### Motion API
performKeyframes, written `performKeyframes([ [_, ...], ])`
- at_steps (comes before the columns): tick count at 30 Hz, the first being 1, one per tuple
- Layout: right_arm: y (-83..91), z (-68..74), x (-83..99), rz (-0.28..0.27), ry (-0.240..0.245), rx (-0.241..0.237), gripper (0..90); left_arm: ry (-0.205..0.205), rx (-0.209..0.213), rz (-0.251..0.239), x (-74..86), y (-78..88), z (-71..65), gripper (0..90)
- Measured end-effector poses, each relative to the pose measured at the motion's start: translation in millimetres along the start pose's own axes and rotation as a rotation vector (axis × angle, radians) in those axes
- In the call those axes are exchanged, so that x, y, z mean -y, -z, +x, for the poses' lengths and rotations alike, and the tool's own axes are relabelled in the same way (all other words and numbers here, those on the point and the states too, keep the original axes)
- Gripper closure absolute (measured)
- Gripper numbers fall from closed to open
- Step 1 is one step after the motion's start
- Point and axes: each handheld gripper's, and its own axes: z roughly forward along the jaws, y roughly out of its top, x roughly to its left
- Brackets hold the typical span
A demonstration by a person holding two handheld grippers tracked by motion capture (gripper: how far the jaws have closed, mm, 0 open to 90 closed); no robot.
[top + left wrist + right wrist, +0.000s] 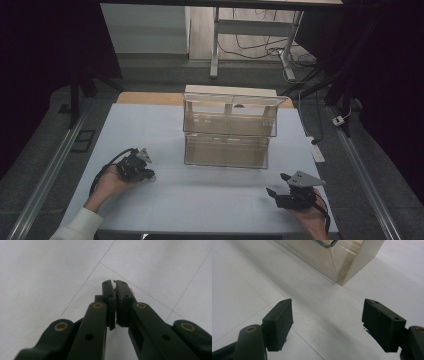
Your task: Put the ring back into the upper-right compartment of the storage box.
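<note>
The left hand-held gripper (141, 167) sits low at about 8 o'clock on the tabletop (210, 195), its jaws pressed nearly together on a small pale item (115, 288) with a pinkish edge; too little of it shows between the pads to tell what it is. The right hand-held gripper (281, 190) rests at about 4 o'clock with its jaws spread wide and nothing between them, aimed toward the clear two-tier drawer unit (227, 132) standing near the centre, toward 12 o'clock. The pick-up looks done, and the carry to the drawers seems the step in hand. Next, the right one probably has to reach the metal handle (325, 243) and pull a drawer out so the item can go in.
</note>
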Motion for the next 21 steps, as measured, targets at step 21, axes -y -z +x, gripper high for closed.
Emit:
performKeyframes([
  [21, 0.1, -0.2, 0.4, -0.003, -0.001, 0.002, 24.9, 0.048, 0.035, -0.159, 5.1, 26.2, 5.8, 86.3],
])
